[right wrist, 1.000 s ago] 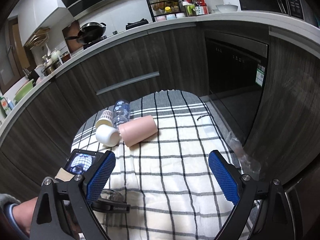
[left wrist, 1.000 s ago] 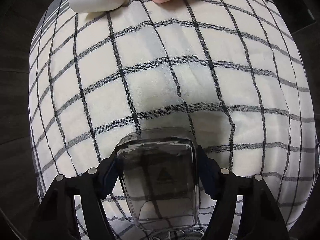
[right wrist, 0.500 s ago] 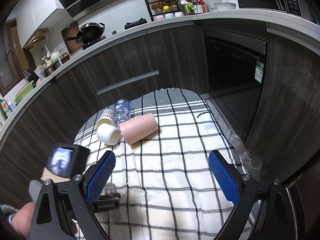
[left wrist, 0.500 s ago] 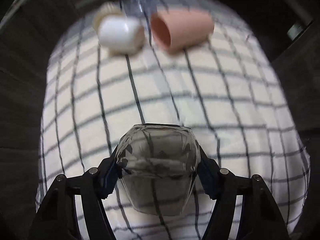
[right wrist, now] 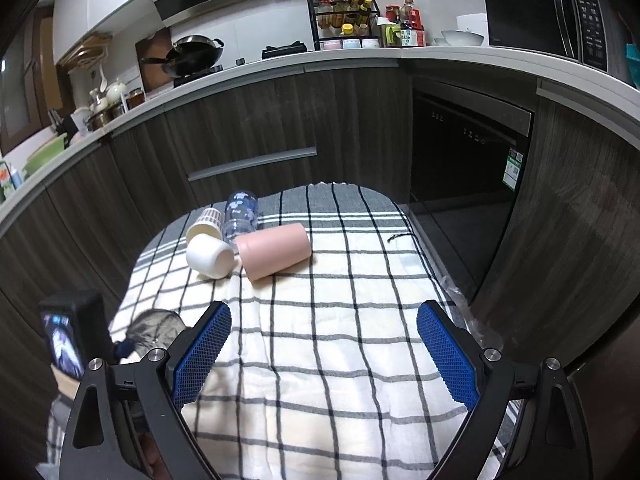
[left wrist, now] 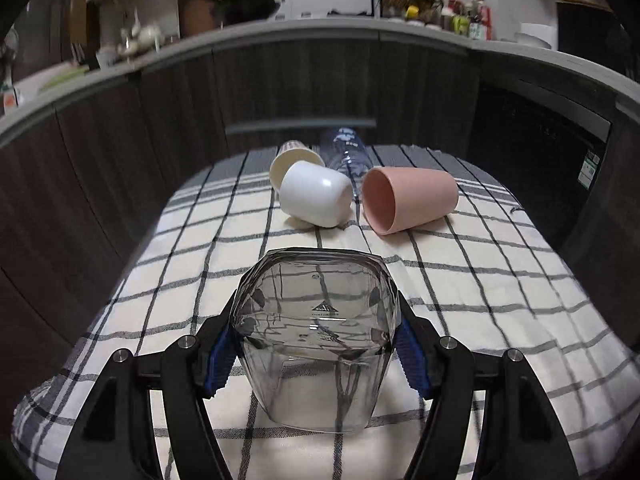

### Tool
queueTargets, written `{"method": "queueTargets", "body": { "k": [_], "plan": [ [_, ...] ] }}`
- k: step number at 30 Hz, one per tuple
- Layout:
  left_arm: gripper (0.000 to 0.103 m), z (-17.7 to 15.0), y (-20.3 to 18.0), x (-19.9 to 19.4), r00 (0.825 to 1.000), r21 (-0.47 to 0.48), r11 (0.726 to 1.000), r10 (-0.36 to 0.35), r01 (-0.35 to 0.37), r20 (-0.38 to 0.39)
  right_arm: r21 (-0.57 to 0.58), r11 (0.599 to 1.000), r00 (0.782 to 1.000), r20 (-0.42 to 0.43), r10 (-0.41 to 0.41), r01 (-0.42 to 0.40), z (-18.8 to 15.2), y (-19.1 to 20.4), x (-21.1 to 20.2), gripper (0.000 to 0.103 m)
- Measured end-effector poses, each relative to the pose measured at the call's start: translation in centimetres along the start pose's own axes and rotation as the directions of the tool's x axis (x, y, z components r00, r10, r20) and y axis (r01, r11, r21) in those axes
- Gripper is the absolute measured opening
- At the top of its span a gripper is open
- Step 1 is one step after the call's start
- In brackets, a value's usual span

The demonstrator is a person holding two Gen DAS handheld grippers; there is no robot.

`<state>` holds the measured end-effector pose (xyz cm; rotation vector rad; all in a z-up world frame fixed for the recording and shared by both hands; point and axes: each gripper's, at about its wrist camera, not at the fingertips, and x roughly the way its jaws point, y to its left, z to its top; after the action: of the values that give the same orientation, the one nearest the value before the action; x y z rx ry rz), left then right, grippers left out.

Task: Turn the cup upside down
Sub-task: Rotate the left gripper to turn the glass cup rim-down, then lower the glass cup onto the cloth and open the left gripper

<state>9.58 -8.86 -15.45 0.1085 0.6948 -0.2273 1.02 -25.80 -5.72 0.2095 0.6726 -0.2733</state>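
Note:
My left gripper (left wrist: 316, 354) is shut on a clear glass cup (left wrist: 316, 336). Its flat base faces up and away from me and its wider mouth points down toward the checked cloth (left wrist: 500, 280). The cup is held just above the cloth. From the right wrist view the same cup (right wrist: 156, 330) shows at the lower left, beside the left gripper's camera (right wrist: 70, 336). My right gripper (right wrist: 324, 354) is open and empty above the cloth (right wrist: 340, 320).
At the far end of the cloth lie a pink cup (left wrist: 408, 204) on its side, a white cup (left wrist: 316, 199), a paper cup (left wrist: 290, 158) and a clear bottle (left wrist: 348, 154). Dark cabinets (right wrist: 280, 128) and a dishwasher (right wrist: 468, 152) stand behind.
The left gripper has tilted up with the glass cup, so its view swung from straight down at the cloth to level with the kitchen. The right gripper stayed in place.

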Motion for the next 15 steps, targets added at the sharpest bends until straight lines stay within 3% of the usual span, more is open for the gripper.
{"method": "queueTargets", "body": {
  "k": [5,13,15],
  "plan": [
    [0.068,-1.9,-0.1,-0.5,0.999,0.012,1.0,-0.022,0.021,0.033,-0.039,0.999,1.0,-0.01,-0.022,0.022,-1.1,0.3,0.6,0.094],
    [0.068,-2.3,-0.3,-0.8,0.999,0.015,0.999,-0.035,0.035,0.021,-0.036,0.999,0.999,-0.029,-0.022,0.021,-1.5,0.1,1.1,0.094],
    [0.075,-2.2,-0.4,-0.9,0.999,0.022,0.999,-0.033,0.033,0.01,-0.036,0.999,0.999,-0.028,-0.022,0.021,-1.5,0.1,1.1,0.094]
  ]
}}
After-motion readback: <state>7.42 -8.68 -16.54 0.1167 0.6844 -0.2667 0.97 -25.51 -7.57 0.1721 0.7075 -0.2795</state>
